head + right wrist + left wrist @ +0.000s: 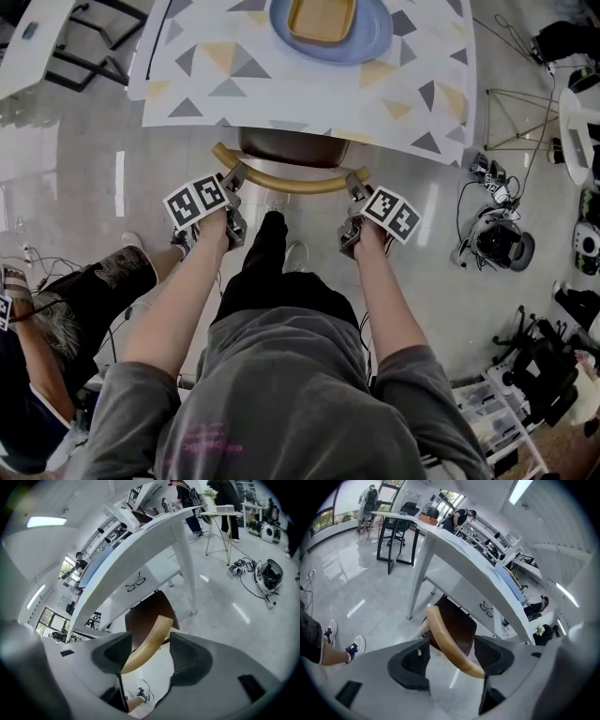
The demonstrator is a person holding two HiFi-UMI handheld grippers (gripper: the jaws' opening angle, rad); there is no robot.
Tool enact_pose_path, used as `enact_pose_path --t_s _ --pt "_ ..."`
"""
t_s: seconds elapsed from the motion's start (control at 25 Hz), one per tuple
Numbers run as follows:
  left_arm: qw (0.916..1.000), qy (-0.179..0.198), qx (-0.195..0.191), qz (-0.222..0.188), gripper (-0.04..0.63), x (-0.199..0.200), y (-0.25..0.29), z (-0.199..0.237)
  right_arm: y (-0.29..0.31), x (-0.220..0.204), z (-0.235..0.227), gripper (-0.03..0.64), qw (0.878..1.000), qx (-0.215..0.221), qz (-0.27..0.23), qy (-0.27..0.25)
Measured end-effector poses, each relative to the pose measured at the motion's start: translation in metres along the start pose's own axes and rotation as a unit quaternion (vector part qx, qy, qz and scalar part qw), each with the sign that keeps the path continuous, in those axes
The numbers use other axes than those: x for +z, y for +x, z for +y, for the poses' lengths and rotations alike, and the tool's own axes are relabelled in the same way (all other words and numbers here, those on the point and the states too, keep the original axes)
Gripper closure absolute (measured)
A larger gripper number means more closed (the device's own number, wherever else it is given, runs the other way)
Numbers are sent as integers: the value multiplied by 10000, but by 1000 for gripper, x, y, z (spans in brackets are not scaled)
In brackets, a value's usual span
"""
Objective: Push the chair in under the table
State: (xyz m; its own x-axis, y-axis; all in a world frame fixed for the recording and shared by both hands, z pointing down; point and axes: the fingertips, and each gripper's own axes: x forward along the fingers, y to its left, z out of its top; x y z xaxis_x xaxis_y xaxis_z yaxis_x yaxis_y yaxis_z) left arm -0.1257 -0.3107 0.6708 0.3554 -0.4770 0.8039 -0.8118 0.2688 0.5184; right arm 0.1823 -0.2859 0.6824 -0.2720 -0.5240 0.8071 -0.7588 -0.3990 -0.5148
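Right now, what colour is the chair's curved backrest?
The backrest is tan, like light wood, clearest in the head view.

Of the chair I get only the rear — the rest hides under the worktop; the blue plate runs off-frame.

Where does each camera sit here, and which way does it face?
Head view: on the person's head, facing steeply down at table, chair, forearms, torso, left gripper, right gripper.
Left gripper view: rides that gripper, looking along its open jaws, which straddle the backrest, toward the table's underside.
Right gripper view: the same, at the backrest's other end.
Shared: all three show backrest and table.
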Motion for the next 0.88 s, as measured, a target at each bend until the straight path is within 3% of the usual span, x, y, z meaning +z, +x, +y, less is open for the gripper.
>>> enact_pose_path --t_s 0.48,0.88 --pt "9940 774 -560 -541 311 -25 -62 -54 -73 -4 33 382 9906 980 -463 -832" --pt "9717 1828 -1020 -1093 311 -43 -121 -115 -141 -5 53 382 9708 1449 -969 -1648"
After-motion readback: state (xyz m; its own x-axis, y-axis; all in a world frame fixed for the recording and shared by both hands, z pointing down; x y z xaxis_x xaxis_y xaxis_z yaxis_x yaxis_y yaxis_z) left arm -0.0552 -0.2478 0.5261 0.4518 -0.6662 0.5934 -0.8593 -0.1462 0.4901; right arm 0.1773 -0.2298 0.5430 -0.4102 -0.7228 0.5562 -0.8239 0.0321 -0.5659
